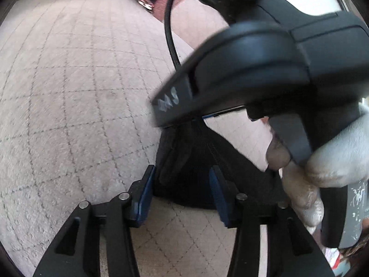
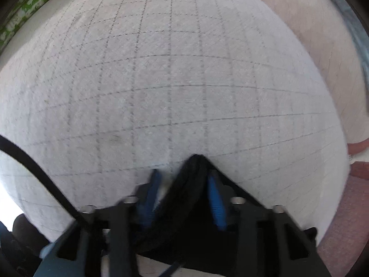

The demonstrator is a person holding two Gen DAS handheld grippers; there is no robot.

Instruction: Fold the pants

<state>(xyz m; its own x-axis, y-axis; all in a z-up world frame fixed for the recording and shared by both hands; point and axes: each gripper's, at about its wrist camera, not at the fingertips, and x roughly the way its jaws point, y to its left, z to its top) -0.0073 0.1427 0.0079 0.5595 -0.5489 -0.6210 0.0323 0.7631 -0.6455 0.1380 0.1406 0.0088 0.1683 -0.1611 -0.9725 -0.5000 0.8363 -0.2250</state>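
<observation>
The black pants [image 1: 186, 161] lie bunched on a pale carpet with a grey diamond grid [image 1: 69, 92]. In the left wrist view my left gripper [image 1: 182, 194] is shut on a fold of them, a blue pad against each side. The fabric rises like a tent into the body of the right gripper [image 1: 253, 69], which a white-gloved hand [image 1: 334, 161] holds just above. In the right wrist view my right gripper [image 2: 182, 196] points steeply down at the carpet [image 2: 161, 69] and is shut on a black peak of the pants [image 2: 196, 173]. That fold sits closer to its right pad, and the picture is blurred.
A black cable [image 1: 169, 34] hangs from the right gripper and crosses the right wrist view's lower left [image 2: 34, 164]. Green patterned cloth [image 2: 27, 4] lies past the carpet's far left edge. Reddish floor [image 2: 346, 207] borders the carpet on the right.
</observation>
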